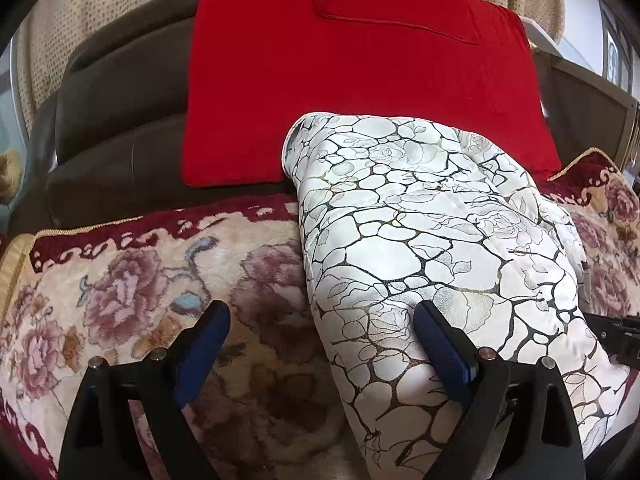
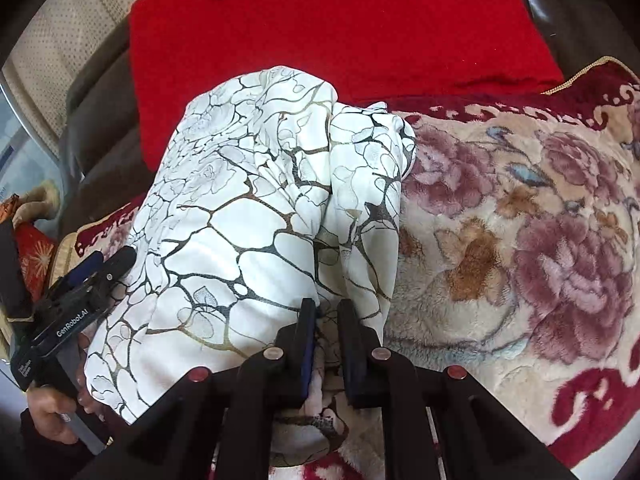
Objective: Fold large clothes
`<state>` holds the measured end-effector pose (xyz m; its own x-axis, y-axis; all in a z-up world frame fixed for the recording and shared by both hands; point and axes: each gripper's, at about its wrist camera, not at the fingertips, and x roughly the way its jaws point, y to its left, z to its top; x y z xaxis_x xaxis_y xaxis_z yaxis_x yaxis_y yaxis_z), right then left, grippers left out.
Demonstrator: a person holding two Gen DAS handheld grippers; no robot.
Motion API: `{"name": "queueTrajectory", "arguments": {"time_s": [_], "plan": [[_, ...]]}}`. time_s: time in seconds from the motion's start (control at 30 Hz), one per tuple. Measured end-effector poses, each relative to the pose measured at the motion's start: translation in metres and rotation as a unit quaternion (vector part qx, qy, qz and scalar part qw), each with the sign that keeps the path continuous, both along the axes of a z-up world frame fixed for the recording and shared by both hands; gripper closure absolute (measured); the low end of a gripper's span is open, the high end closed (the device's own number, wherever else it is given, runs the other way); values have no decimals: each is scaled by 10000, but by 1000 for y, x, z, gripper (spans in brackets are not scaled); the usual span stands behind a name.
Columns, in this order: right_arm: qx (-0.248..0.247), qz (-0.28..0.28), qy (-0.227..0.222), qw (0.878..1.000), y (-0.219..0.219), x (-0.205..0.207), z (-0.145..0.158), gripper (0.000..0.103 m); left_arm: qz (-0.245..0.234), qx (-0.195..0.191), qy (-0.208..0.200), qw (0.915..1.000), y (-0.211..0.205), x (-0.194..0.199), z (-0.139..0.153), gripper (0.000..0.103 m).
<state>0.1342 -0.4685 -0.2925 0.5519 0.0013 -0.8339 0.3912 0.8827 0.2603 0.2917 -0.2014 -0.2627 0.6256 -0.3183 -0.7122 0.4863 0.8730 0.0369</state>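
A white garment (image 1: pixel 420 240) with a black and gold crackle print lies bunched lengthways on the floral blanket (image 1: pixel 140 300). My left gripper (image 1: pixel 320 332) is open and straddles the garment's near left edge: its right finger rests over the cloth and its left finger over the blanket. In the right wrist view the same garment (image 2: pixel 240 220) is folded over in thick pleats. My right gripper (image 2: pixel 327 320) is shut on a pinch of its near hem, with cloth showing between the pads. The left gripper (image 2: pixel 106 262) appears at that view's left edge, held by a hand (image 2: pixel 48 412).
A red cushion cover (image 1: pixel 360 72) leans on the dark brown leather sofa back (image 1: pixel 120 120) behind the garment. The floral blanket (image 2: pixel 520 240) spreads wide to the right of the garment. A beige dotted curtain (image 1: pixel 100 20) hangs behind the sofa.
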Motion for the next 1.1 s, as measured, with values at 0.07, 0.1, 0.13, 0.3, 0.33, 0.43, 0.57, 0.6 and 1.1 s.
{"name": "queueTrajectory", "arguments": {"time_s": [0.07, 0.1, 0.13, 0.3, 0.33, 0.43, 0.57, 0.6, 1.1], "plan": [[-130, 84, 25, 9999, 2, 4, -3, 89, -8, 0, -4, 10000, 0, 1, 0, 9], [-156, 101, 20, 9998, 5, 4, -4, 89, -15, 0, -8, 10000, 0, 0, 0, 9], [-149, 99, 9, 9998, 5, 7, -6, 89, -19, 4, -13, 10000, 0, 1, 0, 9], [-128, 115, -30, 9998, 5, 5, -7, 89, -21, 35, -59, 10000, -2, 0, -1, 9], [-112, 112, -41, 9999, 5, 4, -7, 89, -28, 39, -68, 10000, -1, 0, -1, 9], [-41, 96, -84, 9999, 3, 4, -9, 89, -30, 46, -71, 10000, -1, 0, -1, 9], [31, 59, -86, 9999, 1, 3, -7, 89, -32, 65, -70, 9999, 0, 0, 0, 9], [65, 42, -87, 9999, 1, 2, -6, 89, -30, 53, -43, 10000, 1, 0, 1, 9], [311, 413, -1008, 9936, 20, -27, 81, 86, -276, -27, 278, 9992, 21, -36, 22, 9]]}}
